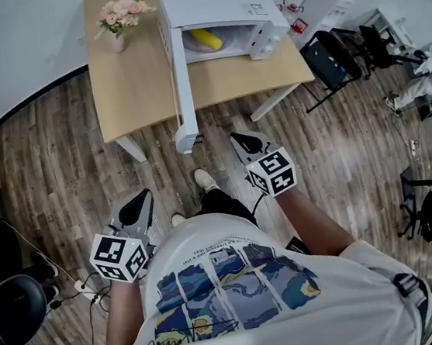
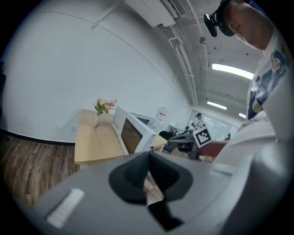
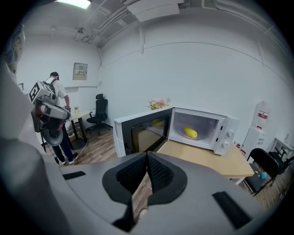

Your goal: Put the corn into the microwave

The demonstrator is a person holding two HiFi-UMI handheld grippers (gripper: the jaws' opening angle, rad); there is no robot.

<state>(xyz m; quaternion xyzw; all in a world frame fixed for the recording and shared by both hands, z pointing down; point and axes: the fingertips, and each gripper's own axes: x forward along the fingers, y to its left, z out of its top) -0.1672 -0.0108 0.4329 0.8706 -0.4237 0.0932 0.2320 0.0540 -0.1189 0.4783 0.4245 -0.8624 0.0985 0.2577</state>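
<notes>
The yellow corn [image 1: 206,39] lies inside the white microwave [image 1: 219,3] on the wooden table [image 1: 135,84]; it also shows in the right gripper view as the corn [image 3: 190,132] in the lit cavity of the microwave [image 3: 202,131]. The microwave door [image 1: 182,86] stands wide open toward me. My right gripper [image 1: 244,142] is shut and empty, held back from the table over the floor. My left gripper [image 1: 137,210] hangs lower left, jaws together with nothing in them. From the left gripper view the microwave [image 2: 133,133] is seen from its door side.
A vase of pink flowers [image 1: 119,19] stands at the table's far left corner. A black office chair [image 1: 335,59] sits right of the table, and another black chair [image 1: 10,310] at my left. A person [image 3: 57,119] stands in the room at left in the right gripper view.
</notes>
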